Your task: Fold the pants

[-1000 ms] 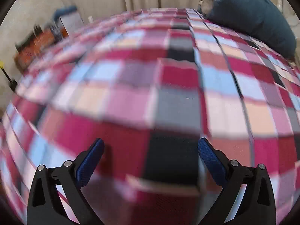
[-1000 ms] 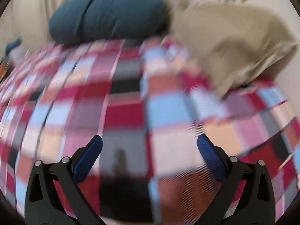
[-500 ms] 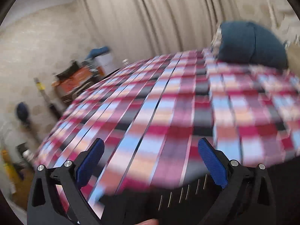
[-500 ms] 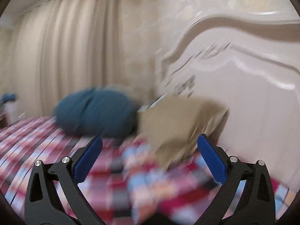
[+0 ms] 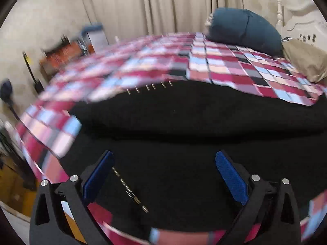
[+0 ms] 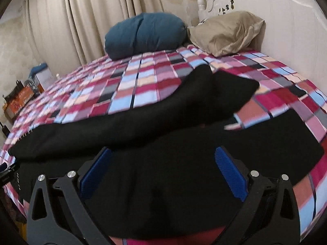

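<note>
Black pants [image 5: 184,122] lie spread across the near edge of a checked bed cover [image 5: 224,67]. Rows of small metal pins show along their far edge and near my left finger. In the right wrist view the pants [image 6: 163,173] stretch from the left edge to the right, with one leg [image 6: 204,94] angled toward the pillows. My left gripper [image 5: 164,175] is open and empty, just above the black cloth. My right gripper [image 6: 162,173] is open and empty, also over the pants.
A dark blue pillow [image 6: 145,34] and a tan pillow [image 6: 226,32] lie at the white headboard [image 6: 286,10]. Beige curtains [image 5: 153,4] hang behind the bed. Boxes and clutter [image 5: 61,53] stand by the wall beyond the bed's far side.
Both cameras swung up and then back down. The views went from bare checked cover to the black pants lying under both grippers. Both grippers stayed open.
</note>
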